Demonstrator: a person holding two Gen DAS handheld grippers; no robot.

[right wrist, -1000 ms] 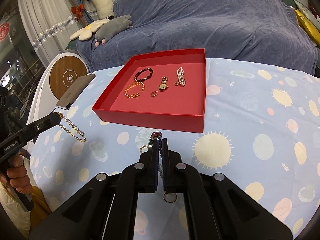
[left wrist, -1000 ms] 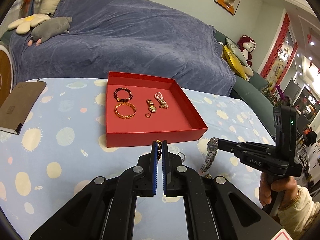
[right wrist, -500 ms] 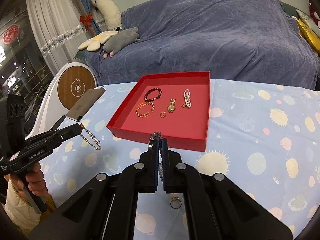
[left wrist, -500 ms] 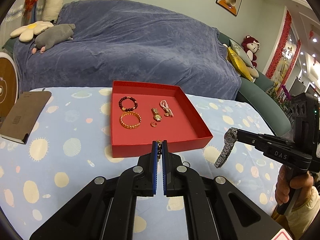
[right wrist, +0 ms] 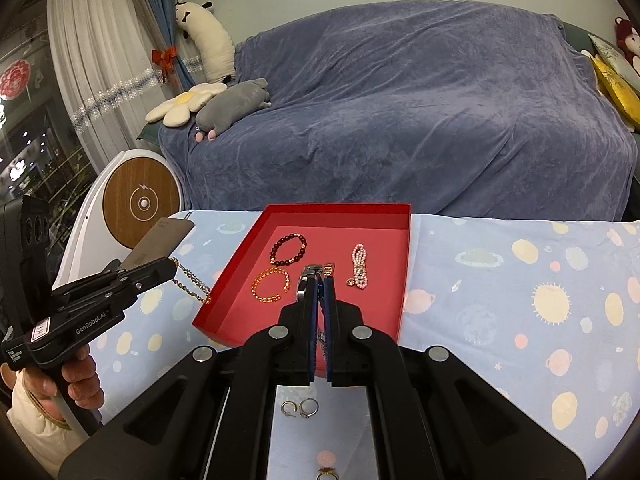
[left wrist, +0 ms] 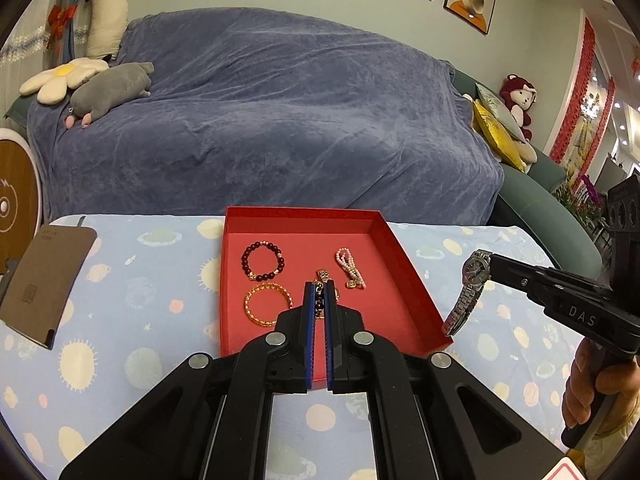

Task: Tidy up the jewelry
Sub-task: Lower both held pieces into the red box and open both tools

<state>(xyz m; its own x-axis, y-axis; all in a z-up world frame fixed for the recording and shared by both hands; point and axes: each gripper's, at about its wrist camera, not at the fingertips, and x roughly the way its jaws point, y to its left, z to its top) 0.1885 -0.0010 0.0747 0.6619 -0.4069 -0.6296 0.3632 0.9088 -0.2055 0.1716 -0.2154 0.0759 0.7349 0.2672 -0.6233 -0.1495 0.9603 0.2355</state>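
The left gripper is pinched tight on a gold chain, which hangs beside the red tray. The right gripper is pinched tight on a silver watch, dangling above the worktop by the tray's other side.

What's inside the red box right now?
In the red box: a dark bead bracelet, a gold bracelet and a pearl strand. A small gold watch is mostly hidden behind the right gripper.
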